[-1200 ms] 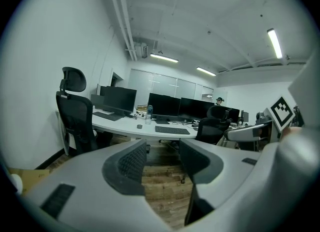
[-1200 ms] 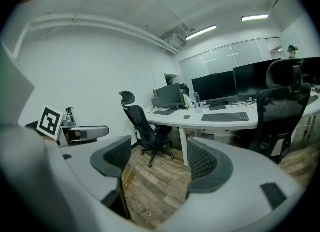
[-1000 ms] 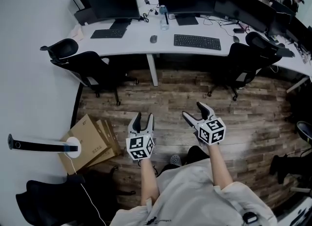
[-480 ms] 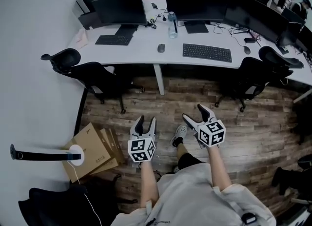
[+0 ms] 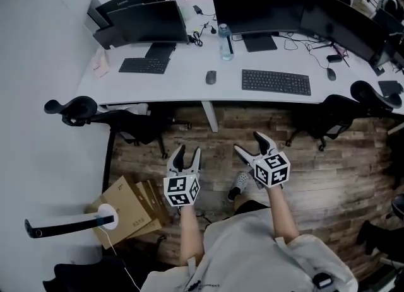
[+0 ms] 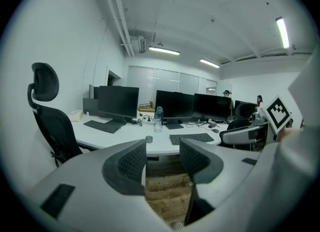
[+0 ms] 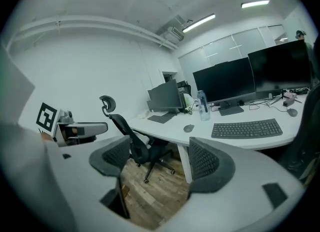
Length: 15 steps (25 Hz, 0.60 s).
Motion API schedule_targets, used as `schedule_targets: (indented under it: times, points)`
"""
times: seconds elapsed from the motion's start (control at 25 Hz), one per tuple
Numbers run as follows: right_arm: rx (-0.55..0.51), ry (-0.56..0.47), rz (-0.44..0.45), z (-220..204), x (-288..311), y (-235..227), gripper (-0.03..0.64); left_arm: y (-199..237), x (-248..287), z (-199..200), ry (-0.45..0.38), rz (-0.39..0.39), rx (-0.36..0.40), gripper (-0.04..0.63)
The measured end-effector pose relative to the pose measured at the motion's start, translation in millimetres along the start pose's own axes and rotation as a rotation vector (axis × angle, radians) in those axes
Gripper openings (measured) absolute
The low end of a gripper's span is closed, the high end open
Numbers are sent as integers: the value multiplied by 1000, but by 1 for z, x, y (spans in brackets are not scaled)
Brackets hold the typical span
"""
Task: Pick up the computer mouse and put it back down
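The computer mouse [image 5: 211, 77] sits near the front edge of the desk [image 5: 177, 84], far ahead and between the left gripper [image 5: 188, 150] and right gripper [image 5: 247, 142], both open and empty.

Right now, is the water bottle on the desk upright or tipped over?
Upright: the water bottle stands on its base on the desk, cap uppermost.

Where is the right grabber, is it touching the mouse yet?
Apart. The head view shows the right gripper over the wood floor, jaws open and empty, well short of the desk where the mouse lies.
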State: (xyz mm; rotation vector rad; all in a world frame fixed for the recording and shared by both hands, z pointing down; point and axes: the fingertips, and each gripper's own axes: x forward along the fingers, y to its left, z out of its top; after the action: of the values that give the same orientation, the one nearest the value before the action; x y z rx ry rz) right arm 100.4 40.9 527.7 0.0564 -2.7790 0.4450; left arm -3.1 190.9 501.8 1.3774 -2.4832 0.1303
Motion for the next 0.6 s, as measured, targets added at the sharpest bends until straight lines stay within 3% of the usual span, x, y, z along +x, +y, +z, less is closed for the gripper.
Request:
schedule_targets:
  times: [0.32,0.6]
  points:
    - [-3,-4,-11,57,83,-54,379,35,102,41,7,-5,1,210]
    - [60,-23,-33,74,129,-101,379,49,189,50,57,-52,35,213]
